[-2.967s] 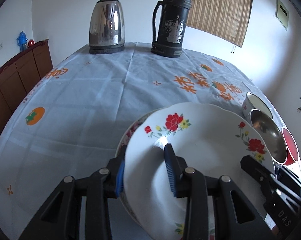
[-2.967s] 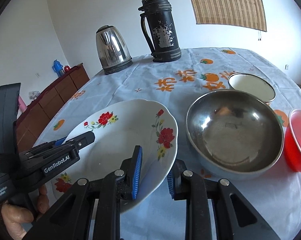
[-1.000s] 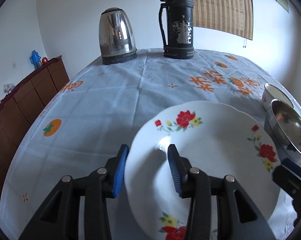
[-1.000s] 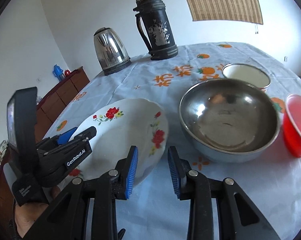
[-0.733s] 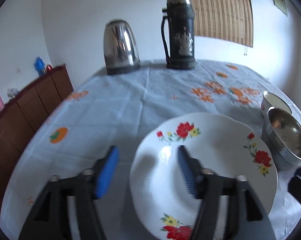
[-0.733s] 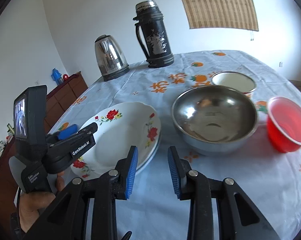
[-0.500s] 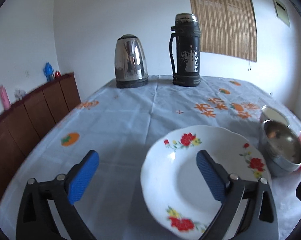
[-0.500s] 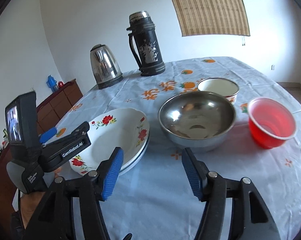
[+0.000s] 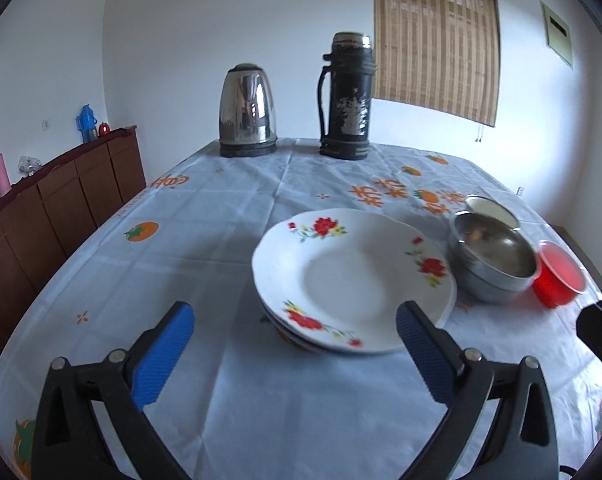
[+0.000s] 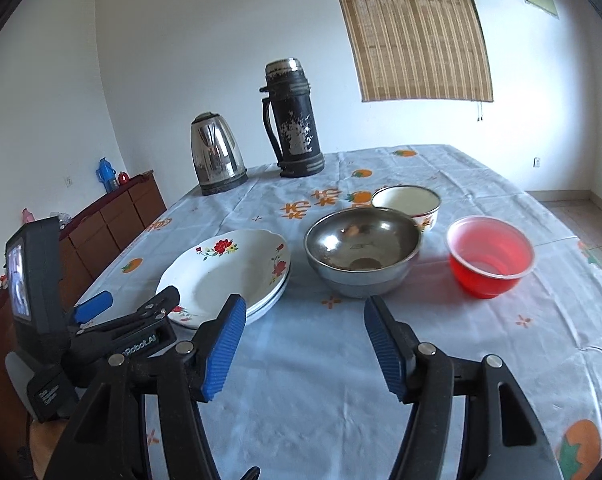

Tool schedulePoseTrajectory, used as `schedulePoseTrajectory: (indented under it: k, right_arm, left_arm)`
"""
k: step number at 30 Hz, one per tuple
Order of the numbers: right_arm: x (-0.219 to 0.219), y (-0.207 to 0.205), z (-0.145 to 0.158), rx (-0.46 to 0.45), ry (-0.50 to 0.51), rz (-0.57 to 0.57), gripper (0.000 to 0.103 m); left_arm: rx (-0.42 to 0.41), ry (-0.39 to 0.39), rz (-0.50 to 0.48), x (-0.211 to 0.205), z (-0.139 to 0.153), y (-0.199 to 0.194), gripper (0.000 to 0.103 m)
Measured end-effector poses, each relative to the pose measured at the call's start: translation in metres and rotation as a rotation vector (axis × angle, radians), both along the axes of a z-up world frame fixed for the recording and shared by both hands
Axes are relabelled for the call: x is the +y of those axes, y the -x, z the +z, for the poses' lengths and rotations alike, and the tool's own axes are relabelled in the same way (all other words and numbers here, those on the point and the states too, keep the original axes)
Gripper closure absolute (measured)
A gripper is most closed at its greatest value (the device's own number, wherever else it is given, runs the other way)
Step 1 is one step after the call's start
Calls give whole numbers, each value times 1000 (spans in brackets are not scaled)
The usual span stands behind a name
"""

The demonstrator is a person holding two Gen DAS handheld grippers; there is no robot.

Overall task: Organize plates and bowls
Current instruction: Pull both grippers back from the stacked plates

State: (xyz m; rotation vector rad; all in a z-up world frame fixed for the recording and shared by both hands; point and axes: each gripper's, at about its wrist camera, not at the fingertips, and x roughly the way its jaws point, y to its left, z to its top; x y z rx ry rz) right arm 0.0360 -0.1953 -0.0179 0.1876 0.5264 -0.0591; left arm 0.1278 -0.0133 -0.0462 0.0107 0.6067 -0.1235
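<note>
A white flowered plate (image 9: 353, 280) lies on top of another one on the tablecloth, also seen in the right wrist view (image 10: 225, 272). My left gripper (image 9: 293, 312) hovers just short of the stack's near rim, its jaws opening wide, nothing between the pads. To the right stand a steel bowl (image 10: 361, 248), a white enamel bowl (image 10: 405, 200) behind it, and a red plastic bowl (image 10: 489, 256). My right gripper (image 10: 305, 304) is open and empty, in front of the steel bowl and apart from it.
A steel kettle (image 9: 247, 112) and a black thermos (image 9: 347, 96) stand at the table's far end. A brown sideboard (image 9: 61, 200) runs along the left wall. The table edge drops off to the right of the red bowl.
Both grippers opened and let go of the top plate, which now rests on the lower plate. Both have pulled back and up from the stack.
</note>
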Motion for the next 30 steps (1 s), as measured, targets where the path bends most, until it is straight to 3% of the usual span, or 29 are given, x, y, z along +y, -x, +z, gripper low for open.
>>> schedulePoseTrajectory:
  k: [15, 30]
  right_arm:
    - [-19, 62, 16, -54, 39, -49, 39]
    - [-28, 87, 15, -60, 46, -79, 39]
  left_arm:
    - [0, -39, -76, -29, 20, 59, 0]
    - [2, -27, -109, -33, 21, 90, 0]
